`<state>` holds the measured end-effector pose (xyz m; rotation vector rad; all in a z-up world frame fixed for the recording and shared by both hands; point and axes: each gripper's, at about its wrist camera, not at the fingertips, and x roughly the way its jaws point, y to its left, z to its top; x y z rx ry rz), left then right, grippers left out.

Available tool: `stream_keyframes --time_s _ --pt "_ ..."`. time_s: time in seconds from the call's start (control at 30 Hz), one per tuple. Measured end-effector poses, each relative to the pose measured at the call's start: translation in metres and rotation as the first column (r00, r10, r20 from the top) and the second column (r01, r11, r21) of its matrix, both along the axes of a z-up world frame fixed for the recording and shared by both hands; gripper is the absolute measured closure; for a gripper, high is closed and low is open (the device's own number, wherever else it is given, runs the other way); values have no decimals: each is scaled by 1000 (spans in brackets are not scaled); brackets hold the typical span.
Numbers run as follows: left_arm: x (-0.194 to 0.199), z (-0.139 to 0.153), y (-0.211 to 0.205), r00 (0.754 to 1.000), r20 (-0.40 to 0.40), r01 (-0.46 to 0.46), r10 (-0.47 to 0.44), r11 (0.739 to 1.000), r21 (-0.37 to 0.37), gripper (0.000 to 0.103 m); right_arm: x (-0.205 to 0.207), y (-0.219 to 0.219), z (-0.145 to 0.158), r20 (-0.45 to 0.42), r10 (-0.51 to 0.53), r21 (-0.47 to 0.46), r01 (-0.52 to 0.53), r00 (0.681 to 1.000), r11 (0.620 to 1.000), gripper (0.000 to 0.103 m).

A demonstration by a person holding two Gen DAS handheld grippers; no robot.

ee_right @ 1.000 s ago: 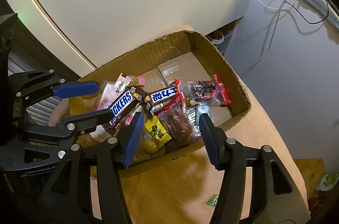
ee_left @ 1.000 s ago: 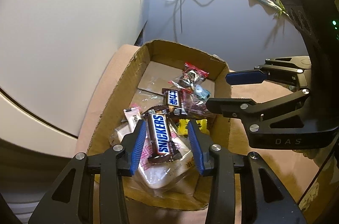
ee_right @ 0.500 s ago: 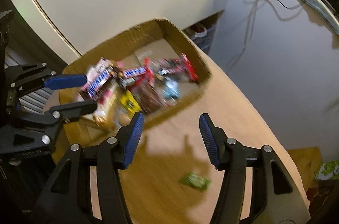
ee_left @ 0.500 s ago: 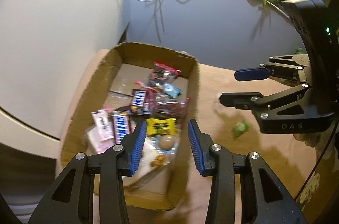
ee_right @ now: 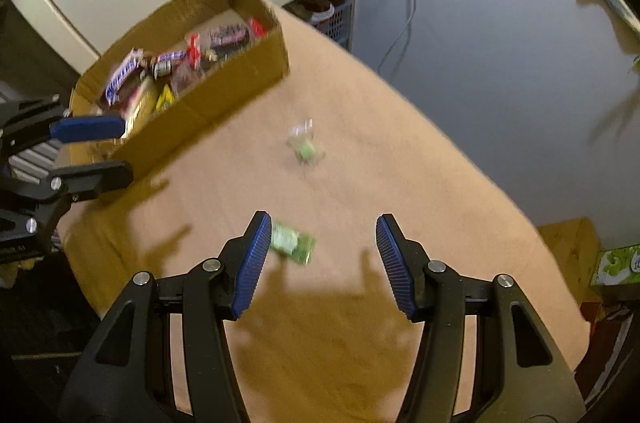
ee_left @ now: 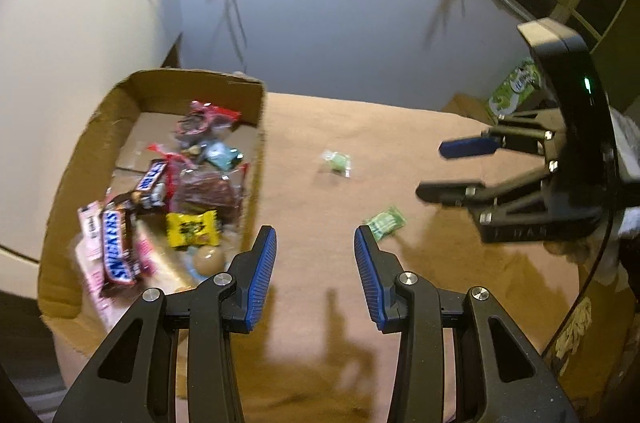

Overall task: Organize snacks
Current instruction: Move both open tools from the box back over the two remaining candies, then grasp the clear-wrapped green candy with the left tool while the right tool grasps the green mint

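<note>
Two grippers, both spread wide and empty: my right gripper [ee_right: 318, 255] hovers above the table [ee_right: 400, 159], a green snack packet [ee_right: 292, 242] touching its left pad; my left gripper [ee_left: 315, 275] hangs beside the cardboard box [ee_left: 256, 159].

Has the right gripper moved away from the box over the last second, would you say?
Yes. The right gripper has swung off the box out over the table, near a green packet.
</note>
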<state>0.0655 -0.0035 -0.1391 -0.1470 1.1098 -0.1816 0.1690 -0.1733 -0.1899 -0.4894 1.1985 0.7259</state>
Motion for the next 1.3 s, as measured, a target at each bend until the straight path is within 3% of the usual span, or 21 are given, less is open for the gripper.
stream_keyframes --time_s 0.37,0.8,1.3 --pt "36 -25 -22 999 -43 26 -27 999 -25 64 -16 -13 -27 -70 90 83 -85 993 993 46" --pt "66 -56 -34 999 -46 -12 10 999 -44 64 -15 -4 -49 -53 254 138 -245 966 960 52" --pt "83 -73 -41 1000 -24 10 -11 1000 -17 64 -13 5 -61 -53 327 155 -316 943 936 52"
